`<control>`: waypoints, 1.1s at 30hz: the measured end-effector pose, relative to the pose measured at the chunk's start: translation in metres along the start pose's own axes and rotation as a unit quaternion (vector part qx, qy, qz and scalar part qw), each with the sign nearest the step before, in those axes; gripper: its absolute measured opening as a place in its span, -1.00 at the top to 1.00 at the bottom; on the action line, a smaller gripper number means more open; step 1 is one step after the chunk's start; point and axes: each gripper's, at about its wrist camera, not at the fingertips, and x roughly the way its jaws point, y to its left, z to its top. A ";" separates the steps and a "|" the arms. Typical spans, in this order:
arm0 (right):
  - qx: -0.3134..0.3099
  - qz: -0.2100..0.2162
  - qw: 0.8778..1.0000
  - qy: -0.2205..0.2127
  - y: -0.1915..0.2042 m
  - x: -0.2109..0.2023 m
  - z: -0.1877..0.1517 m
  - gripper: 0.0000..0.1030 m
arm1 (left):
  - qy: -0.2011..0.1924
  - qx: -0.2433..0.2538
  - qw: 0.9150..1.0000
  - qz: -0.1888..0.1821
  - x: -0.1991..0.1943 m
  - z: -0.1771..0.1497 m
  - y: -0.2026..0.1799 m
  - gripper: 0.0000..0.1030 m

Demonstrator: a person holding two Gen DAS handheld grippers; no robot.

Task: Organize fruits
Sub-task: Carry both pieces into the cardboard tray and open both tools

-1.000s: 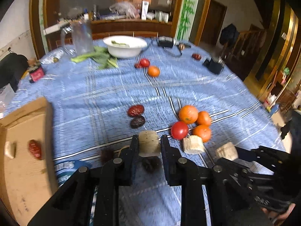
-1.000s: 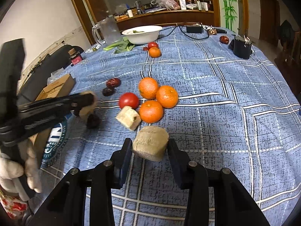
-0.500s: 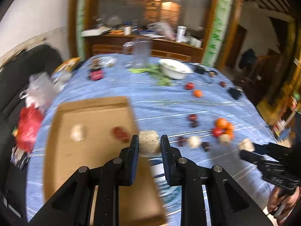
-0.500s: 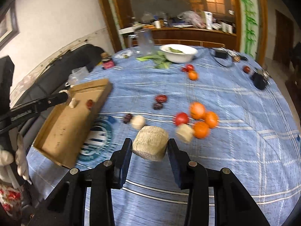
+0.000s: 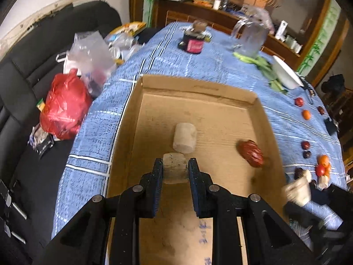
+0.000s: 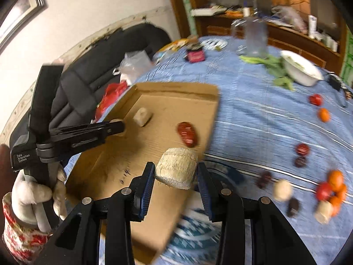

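Two tools, each pinching a pale fibrous chunk: left tool (image 5: 175, 172) grips a small beige chunk (image 5: 175, 169) above the floor of the open cardboard box (image 5: 198, 86), just short of a similar chunk (image 5: 184, 137) lying inside with a red date (image 5: 251, 153) well to its right. Right tool (image 6: 175, 177) clamps a larger ribbed chunk (image 6: 176, 167) over the box's near-right edge. Loose on the blue checked worktop (image 6: 253, 114) to the right: oranges (image 6: 336, 185), tomato (image 6: 323, 190), dark dates (image 6: 301, 154), pale chunks (image 6: 282, 190); white bowl (image 6: 301, 68) farther back.
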 end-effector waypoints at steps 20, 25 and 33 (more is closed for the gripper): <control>-0.060 -0.093 0.994 0.007 0.013 0.064 0.019 0.13 | 0.005 0.028 1.000 0.002 0.022 -0.007 -0.009 -0.05; -0.048 -0.079 0.995 -0.029 0.015 0.030 0.009 -0.01 | 0.000 0.016 1.000 0.011 0.018 -0.010 0.005 -0.24; -0.003 -0.068 0.992 -0.108 -0.017 -0.054 -0.030 -0.35 | -0.030 -0.015 0.999 -0.019 -0.010 -0.015 0.024 -0.24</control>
